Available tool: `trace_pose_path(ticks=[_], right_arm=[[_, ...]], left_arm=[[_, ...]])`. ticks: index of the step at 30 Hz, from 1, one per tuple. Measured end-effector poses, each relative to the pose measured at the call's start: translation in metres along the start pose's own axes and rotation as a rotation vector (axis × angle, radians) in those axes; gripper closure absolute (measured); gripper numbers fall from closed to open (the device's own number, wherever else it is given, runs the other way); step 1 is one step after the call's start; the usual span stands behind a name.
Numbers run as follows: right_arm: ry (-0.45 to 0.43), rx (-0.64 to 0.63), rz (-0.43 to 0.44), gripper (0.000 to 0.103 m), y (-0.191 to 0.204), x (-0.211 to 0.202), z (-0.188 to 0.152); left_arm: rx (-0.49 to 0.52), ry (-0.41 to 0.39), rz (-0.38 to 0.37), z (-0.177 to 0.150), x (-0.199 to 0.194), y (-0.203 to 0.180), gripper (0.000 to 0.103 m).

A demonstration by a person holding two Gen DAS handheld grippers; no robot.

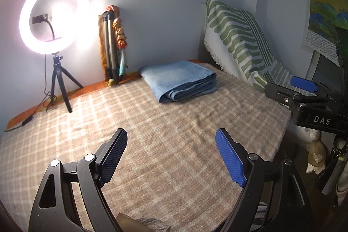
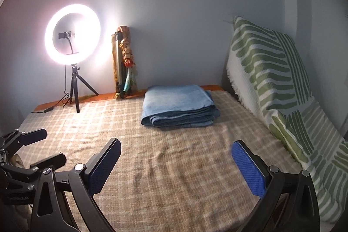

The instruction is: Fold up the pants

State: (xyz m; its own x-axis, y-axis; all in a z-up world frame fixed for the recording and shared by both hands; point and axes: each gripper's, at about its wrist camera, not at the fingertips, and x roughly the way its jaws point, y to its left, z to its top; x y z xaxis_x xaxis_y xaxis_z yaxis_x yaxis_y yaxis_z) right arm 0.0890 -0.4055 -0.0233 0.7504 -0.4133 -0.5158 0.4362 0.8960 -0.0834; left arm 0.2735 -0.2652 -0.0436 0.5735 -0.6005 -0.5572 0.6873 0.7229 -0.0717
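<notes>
The blue denim pants [image 1: 180,79] lie folded in a neat stack at the far side of the bed, near the wall; they also show in the right wrist view [image 2: 179,104]. My left gripper [image 1: 171,158] is open and empty, held above the plaid blanket well short of the pants. My right gripper [image 2: 176,162] is open and empty too, above the blanket in front of the pants. The right gripper shows at the right edge of the left wrist view [image 1: 304,88], and the left gripper at the left edge of the right wrist view [image 2: 32,145].
A tan plaid blanket [image 1: 152,134] covers the bed. A lit ring light on a tripod [image 1: 54,14] stands at the far left, with its cable on the blanket. A folded tripod [image 1: 112,45] leans on the wall. A green-patterned cushion [image 2: 278,84] lines the right side.
</notes>
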Motion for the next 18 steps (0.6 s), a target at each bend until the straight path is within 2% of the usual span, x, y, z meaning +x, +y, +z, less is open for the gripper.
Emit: trace_pose_path(ticks=[18], right_arm=[[0.019, 0.044, 0.003, 0.000, -0.001, -0.006, -0.013]], left_arm=[[0.007, -0.012, 0.016, -0.005, -0.012, 0.003, 0.018]])
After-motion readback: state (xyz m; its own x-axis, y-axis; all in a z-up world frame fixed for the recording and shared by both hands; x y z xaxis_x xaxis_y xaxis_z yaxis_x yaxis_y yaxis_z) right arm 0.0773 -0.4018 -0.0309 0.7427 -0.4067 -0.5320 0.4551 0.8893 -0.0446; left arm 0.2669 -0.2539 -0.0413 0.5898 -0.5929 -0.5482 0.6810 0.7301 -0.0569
